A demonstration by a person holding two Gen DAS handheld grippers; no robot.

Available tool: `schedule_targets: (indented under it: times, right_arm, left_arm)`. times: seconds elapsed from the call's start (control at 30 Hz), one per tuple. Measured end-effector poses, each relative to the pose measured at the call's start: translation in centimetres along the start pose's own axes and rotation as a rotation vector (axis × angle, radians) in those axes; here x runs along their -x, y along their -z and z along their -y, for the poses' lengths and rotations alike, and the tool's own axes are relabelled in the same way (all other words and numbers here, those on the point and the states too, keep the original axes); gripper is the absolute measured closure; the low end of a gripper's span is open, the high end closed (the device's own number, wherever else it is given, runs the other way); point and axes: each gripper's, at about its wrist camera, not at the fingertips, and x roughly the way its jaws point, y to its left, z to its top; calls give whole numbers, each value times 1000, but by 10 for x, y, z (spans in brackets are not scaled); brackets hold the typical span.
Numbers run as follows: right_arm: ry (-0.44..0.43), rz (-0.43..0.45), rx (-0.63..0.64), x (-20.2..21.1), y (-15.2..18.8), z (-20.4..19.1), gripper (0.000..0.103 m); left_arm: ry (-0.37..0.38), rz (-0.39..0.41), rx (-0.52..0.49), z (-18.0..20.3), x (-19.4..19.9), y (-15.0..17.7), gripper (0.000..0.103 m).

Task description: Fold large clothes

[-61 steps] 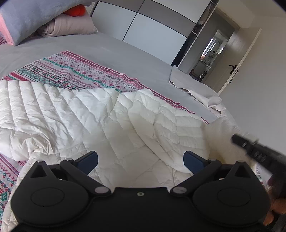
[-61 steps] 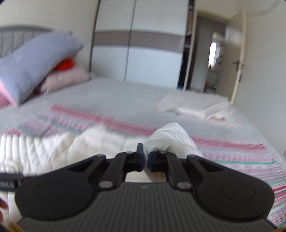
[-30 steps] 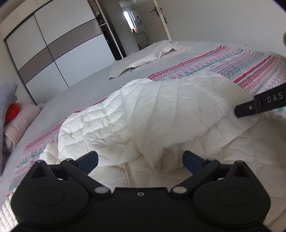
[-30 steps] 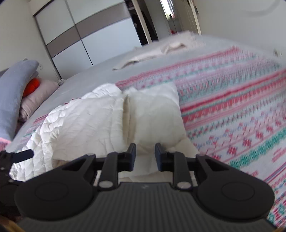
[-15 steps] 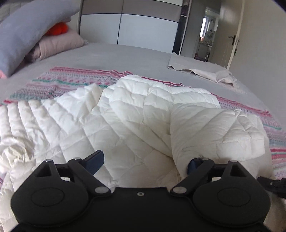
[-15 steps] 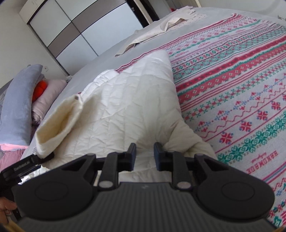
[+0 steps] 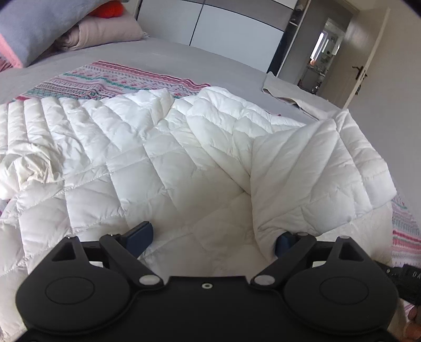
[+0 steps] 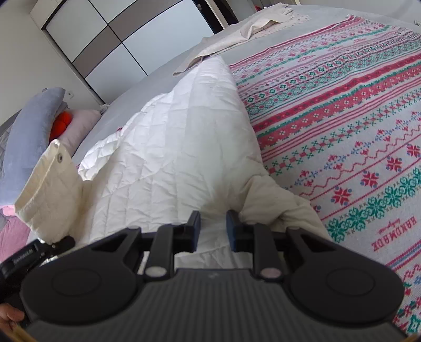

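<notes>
A white quilted down jacket [image 7: 184,163] lies spread on the bed, with one side folded over its middle. My left gripper [image 7: 211,238] hovers low over it, open wide. Its right finger [image 7: 284,242] is tucked under the edge of the folded flap [image 7: 315,179]. In the right wrist view that flap [image 8: 47,189] stands up, cream lining and a snap button showing. My right gripper [image 8: 213,229] rests at the jacket's [image 8: 171,157] near edge, jaws a narrow gap apart. Fabric lies below the gap, nothing pinched. A bunched cream part [image 8: 276,207] touches its right finger.
A red, green and white patterned blanket [image 8: 342,118] covers the bed to the right of the jacket. Pillows [image 7: 39,23] are stacked at the head. A beige cloth [image 8: 236,31] lies at the far corner. Behind stand a wardrobe [image 7: 223,23] and an open door [image 7: 363,73].
The right gripper let go of the sleeve it was pinching and sank to the jacket's edge. The left gripper rolled level, shifted sideways and slid its right finger under the folded flap.
</notes>
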Motion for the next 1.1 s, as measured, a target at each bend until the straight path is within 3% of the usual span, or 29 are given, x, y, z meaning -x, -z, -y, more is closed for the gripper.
schedule_targets:
  times: [0.2,0.37,0.5,0.53,0.63,0.67,0.8,0.9,0.93,0.97,1.1]
  right_arm:
    - [-17,-7,-4,-1,0,1,83]
    - [-25,-12,-6,-1,-1,3,83]
    - [-13,-11,-7,1,-1,2,81]
    - [-11,-14,-9,2,-2,1,77]
    - [-46,-22,-28,11,-7,-4,50]
    - [-51,-15,-29,15,-8,-6,48]
    - [-11,104,1,39,-13,-10,48]
    - [10,181,31,48,-13,-10,57]
    - [15,193,45,47,-13,-10,66]
    - [26,195,58,46,-12,-10,67]
    - [165,113,108,18,-6,-8,81]
  left_arm:
    - [18,9,175,-20,3,-3,12]
    - [22,29,225,-27,5,-1,12]
    - [89,29,198,-33,8,-6,13]
    - [115,32,198,-36,10,-7,13]
    - [182,52,227,-45,10,-15,16]
    - [183,64,226,-46,10,-17,17]
    - [165,89,152,-40,4,-24,79]
    - [170,138,54,-35,4,-23,84]
    - [147,128,30,-35,0,-21,84]
    - [105,106,15,-34,-6,-21,84]
    - [53,76,-39,-35,-25,-15,79]
